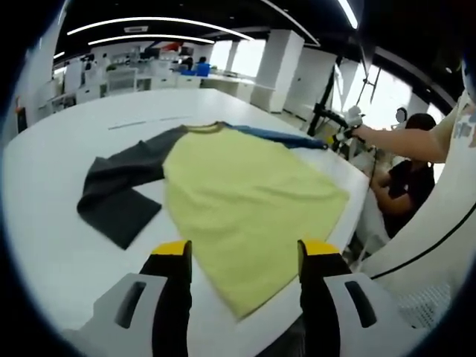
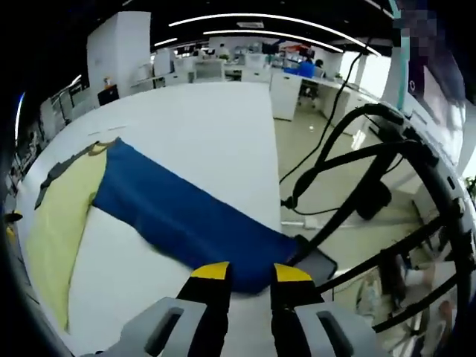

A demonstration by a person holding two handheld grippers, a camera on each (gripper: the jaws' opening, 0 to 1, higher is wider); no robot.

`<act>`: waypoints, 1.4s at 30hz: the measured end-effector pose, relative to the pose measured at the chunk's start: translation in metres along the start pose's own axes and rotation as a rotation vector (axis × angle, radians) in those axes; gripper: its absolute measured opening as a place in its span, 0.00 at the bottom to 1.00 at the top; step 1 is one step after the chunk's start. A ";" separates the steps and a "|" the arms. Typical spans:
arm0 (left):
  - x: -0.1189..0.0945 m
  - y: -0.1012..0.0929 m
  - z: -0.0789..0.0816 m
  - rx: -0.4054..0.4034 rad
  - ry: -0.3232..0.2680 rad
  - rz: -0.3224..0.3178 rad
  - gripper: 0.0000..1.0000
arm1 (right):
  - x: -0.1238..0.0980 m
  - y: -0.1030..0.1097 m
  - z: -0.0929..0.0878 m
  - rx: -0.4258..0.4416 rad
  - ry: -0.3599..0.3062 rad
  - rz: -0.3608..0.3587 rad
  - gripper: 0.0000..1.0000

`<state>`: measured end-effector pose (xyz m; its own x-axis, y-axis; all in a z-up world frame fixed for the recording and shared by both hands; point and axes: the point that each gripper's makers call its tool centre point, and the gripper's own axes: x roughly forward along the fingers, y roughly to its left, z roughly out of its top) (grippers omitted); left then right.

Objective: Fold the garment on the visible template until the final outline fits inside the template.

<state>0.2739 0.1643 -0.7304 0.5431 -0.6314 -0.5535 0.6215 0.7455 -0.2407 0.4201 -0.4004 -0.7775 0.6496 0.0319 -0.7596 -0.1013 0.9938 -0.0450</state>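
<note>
- Open-plan office space surrounds the work area, with curved ceiling light strips (image 1: 141, 22), white pillars (image 1: 279, 67) and distant desks (image 1: 126, 74).
- White table (image 1: 52, 223) carries the garment (image 1: 245, 193), which lies spread flat across it.
- Garment body is yellow; one dark grey sleeve (image 1: 119, 190) extends to the left in the left gripper view and is bent back on itself.
- Blue sleeve (image 2: 186, 216) extends toward the table's far edge in the left gripper view; in the right gripper view it runs diagonally from the yellow body to my right gripper.
- My left gripper (image 1: 244, 256) hovers over the near hem of the yellow body. Its yellow-tipped jaws stand wide apart, released, with nothing between them.
- My right gripper (image 2: 248, 277) sits at the cuff end of the blue sleeve, near the table edge. Its jaws stand a narrow gap apart with the blue cloth reaching up to the tips; I cannot tell whether they pinch the cuff.
- Black cables (image 2: 335, 171) loop over the floor just beyond the table edge in the right gripper view.
- A person (image 1: 405, 178) in dark clothing sits beyond the table on the right of the left gripper view, and a bare arm (image 1: 401, 141) reaches across above that person.
</note>
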 end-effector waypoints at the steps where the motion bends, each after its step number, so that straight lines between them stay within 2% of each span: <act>1: 0.000 0.000 0.000 0.000 0.000 -0.001 0.54 | 0.001 0.000 -0.001 0.004 0.002 -0.001 0.17; 9: -0.001 0.000 -0.002 -0.004 0.004 0.007 0.54 | 0.006 -0.004 -0.008 0.050 0.008 -0.029 0.20; 14: -0.002 0.002 -0.003 -0.007 0.005 0.011 0.54 | 0.011 -0.002 -0.016 0.088 0.026 -0.022 0.21; 15: -0.001 0.002 -0.003 -0.007 0.005 0.011 0.54 | 0.011 -0.004 -0.011 0.106 -0.016 -0.028 0.20; 16: -0.001 0.002 -0.003 -0.008 0.005 0.011 0.54 | 0.009 -0.002 -0.013 0.104 -0.007 -0.025 0.20; 18: -0.001 0.001 -0.003 -0.007 0.006 0.009 0.54 | 0.008 0.000 -0.014 0.090 0.002 -0.021 0.17; 22: 0.000 0.001 -0.003 -0.003 0.007 0.006 0.54 | 0.010 0.000 -0.016 0.026 0.020 -0.012 0.01; 26: -0.001 0.003 -0.003 0.003 0.010 0.004 0.54 | 0.005 0.005 -0.016 0.010 0.009 -0.013 0.00; 33: 0.000 0.003 -0.003 0.004 0.010 -0.005 0.54 | -0.003 0.003 -0.004 -0.002 -0.022 -0.006 0.00; 42: 0.001 0.001 -0.003 0.035 0.015 -0.022 0.54 | -0.018 0.016 0.018 -0.045 -0.071 0.006 0.00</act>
<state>0.2737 0.1655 -0.7334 0.5211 -0.6439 -0.5602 0.6527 0.7236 -0.2246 0.4207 -0.3827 -0.7527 0.7003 0.0471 -0.7123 -0.1380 0.9879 -0.0704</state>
